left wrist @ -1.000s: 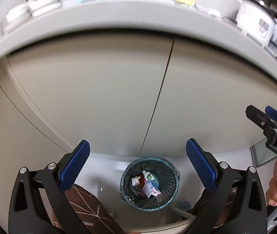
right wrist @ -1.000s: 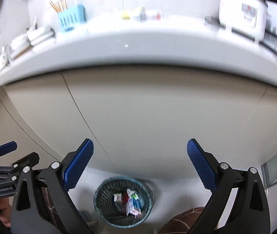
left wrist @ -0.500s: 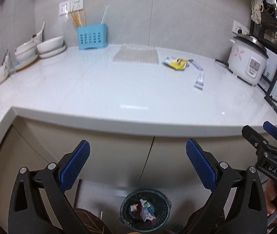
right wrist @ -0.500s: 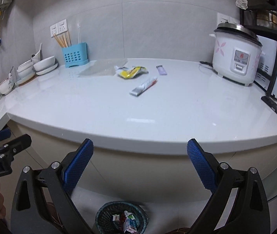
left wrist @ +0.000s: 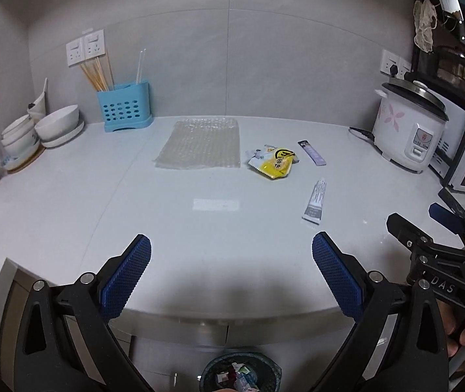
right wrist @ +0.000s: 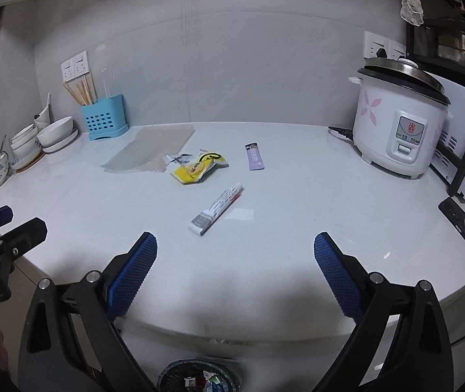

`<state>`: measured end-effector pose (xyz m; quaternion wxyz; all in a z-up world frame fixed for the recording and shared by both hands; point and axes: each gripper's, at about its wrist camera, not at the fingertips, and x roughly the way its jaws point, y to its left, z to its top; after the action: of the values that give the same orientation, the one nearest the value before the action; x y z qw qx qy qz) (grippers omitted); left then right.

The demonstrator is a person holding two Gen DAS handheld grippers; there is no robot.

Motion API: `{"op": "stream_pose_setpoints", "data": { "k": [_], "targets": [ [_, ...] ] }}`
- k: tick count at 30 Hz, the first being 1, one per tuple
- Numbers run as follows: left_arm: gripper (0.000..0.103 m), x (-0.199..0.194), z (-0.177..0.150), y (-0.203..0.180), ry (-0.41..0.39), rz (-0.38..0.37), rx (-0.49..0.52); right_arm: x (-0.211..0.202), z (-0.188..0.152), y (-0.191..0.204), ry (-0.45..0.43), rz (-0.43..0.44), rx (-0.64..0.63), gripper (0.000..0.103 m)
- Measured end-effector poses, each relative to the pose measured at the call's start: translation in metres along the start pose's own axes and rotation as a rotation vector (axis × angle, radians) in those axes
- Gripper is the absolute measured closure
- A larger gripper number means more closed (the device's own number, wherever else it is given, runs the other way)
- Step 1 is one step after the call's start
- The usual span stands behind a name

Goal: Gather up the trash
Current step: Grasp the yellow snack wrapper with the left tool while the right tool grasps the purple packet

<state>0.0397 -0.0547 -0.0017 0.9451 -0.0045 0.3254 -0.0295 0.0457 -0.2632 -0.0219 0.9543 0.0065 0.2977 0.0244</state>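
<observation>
Both views risen; tube ahead of open right gripper.

**Both grippers lifted from bin level to above the counter**

A second ago both cameras faced the beige cabinet doors, with the dark mesh waste bin in plain sight on the floor. Now the left gripper and the right gripper have risen and look across the white stone countertop.

The bin has dropped to the bottom edge of both views.

Newly in full sight on the counter: a clear bubble-wrap sheet, a crumpled yellow snack wrapper, a slim purple sachet and a small white-and-grey tube.

The right gripper, seen from the left wrist, has sunk lower in the frame.
</observation>
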Motion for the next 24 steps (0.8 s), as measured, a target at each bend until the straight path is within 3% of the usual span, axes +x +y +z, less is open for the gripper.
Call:
{"op": "stream_pose_setpoints", "data": {
  "k": [11, 20, 24],
  "targets": [
    [0.006, 0.115, 0.072, -0.036, 0.061, -0.012, 0.059, 0.119, 0.089, -0.038, 0.079, -0.053, 0.05, 0.01],
    [0.006, 0.222, 0.102, -0.065, 0.152, -0.018, 0.095, 0.23, 0.126, -0.053, 0.19, -0.049, 0.064, 0.01],
    [0.006, 0.261, 0.107, -0.071, 0.201, -0.032, 0.097, 0.273, 0.132, -0.054, 0.247, -0.05, 0.06, 0.015]
  ]
}}
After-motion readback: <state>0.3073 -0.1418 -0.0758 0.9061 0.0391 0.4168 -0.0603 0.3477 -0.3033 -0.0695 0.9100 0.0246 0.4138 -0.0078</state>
